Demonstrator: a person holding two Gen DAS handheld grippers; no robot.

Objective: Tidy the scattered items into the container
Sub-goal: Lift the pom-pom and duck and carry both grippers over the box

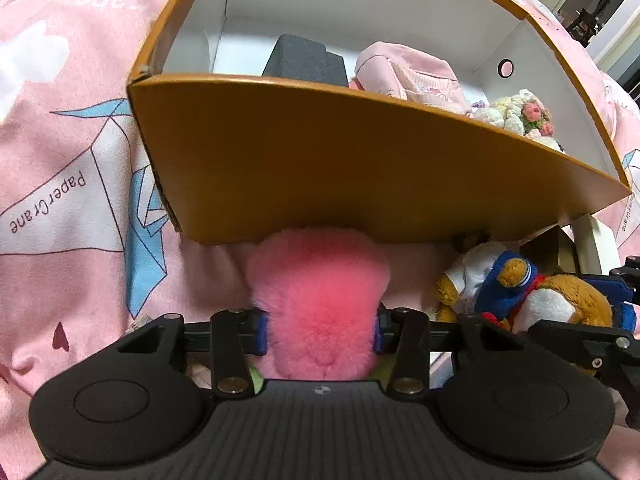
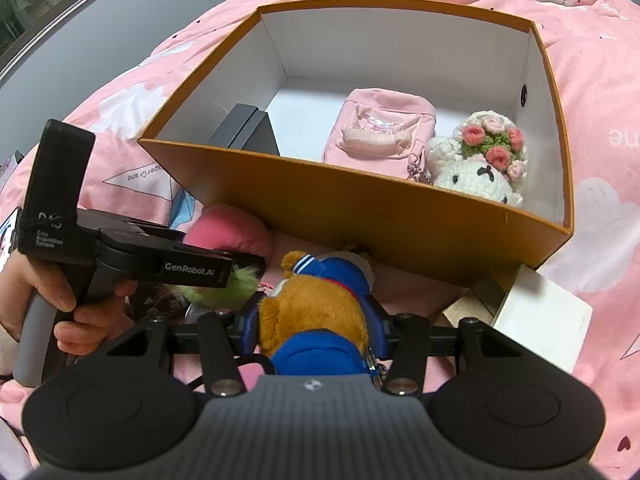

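Note:
An orange cardboard box [image 1: 320, 168] with white inner walls [image 2: 380, 204] sits on a pink bedspread. Inside lie a black case [image 1: 306, 60], a pink pouch [image 2: 380, 128] and a crocheted white bunny with flowers [image 2: 480, 160]. My left gripper [image 1: 318, 328] is shut on a fluffy pink plush [image 1: 316, 296], low against the box's near wall. My right gripper [image 2: 314, 330] is shut on a brown bear in blue and white clothes [image 2: 316, 308], also below the near wall, just right of the pink plush [image 2: 232, 232].
The pink printed bedspread [image 1: 60, 200] surrounds the box. A small white and brown cardboard box [image 2: 536, 312] lies by the box's near right corner. A hand holds the left gripper's handle [image 2: 60, 300].

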